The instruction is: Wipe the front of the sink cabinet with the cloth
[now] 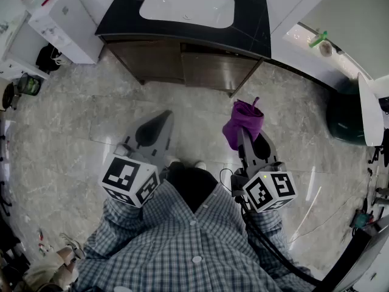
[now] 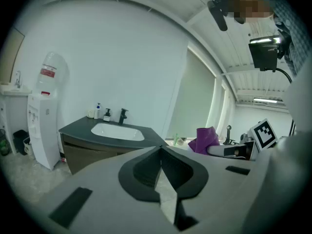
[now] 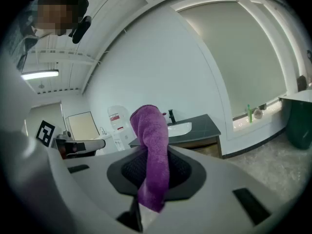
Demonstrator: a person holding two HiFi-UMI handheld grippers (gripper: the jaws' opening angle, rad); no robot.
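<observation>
Wiping looks not yet begun. The right hand-held gripper [image 3: 152, 152] is clamped on the purple cloth [image 1: 243, 123], out over the floor and well short of the sink cabinet [image 1: 209, 70]. The left hand-held gripper [image 2: 161, 151] is closed and empty — the whole front remains.

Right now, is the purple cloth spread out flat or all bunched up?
Bunched up. The cloth sticks out as a narrow crumpled roll, pinched in the right gripper, not opened flat.
</observation>
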